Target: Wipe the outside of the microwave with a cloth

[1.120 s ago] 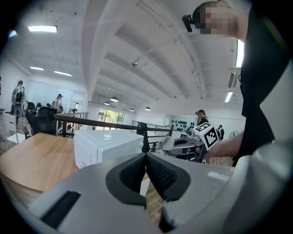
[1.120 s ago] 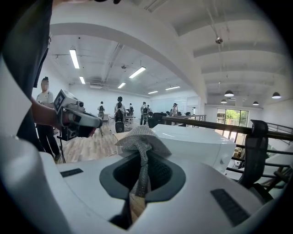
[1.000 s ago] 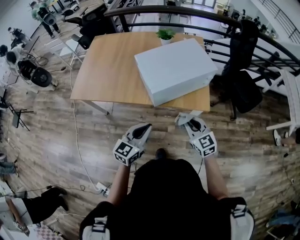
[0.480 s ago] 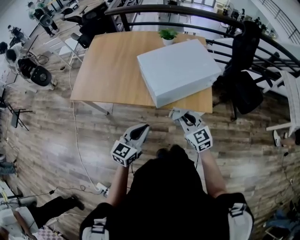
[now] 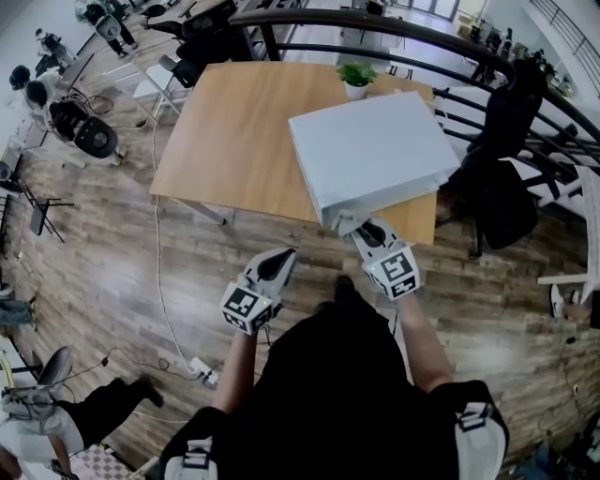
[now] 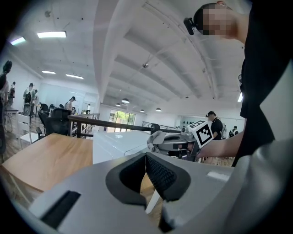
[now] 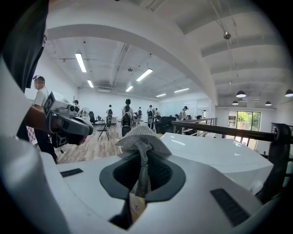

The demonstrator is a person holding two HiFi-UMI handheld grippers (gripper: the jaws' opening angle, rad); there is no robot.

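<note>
The white microwave point(image 5: 370, 155) stands on the right part of a wooden table point(image 5: 234, 131), its near face toward me. My right gripper point(image 5: 352, 225) is shut on a grey cloth point(image 5: 345, 223), held at the microwave's near lower edge; whether it touches I cannot tell. In the right gripper view the cloth point(image 7: 139, 137) bunches up out of the jaws, with the microwave point(image 7: 215, 153) just beyond to the right. My left gripper point(image 5: 279, 260) hangs over the floor short of the table, jaws shut with nothing between them. From the left gripper view, the cloth point(image 6: 156, 137) sits against the microwave point(image 6: 119, 141).
A small potted plant point(image 5: 356, 77) stands behind the microwave. A black railing point(image 5: 375, 23) curves round the far side. A dark chair with a jacket point(image 5: 502, 178) is to the right, office chairs point(image 5: 84, 131) to the left. A cable and power strip point(image 5: 202, 370) lie on the floor.
I have stepped closer to the table. My right gripper has carried the cloth forward to the microwave's near edge. The left gripper has hardly moved.
</note>
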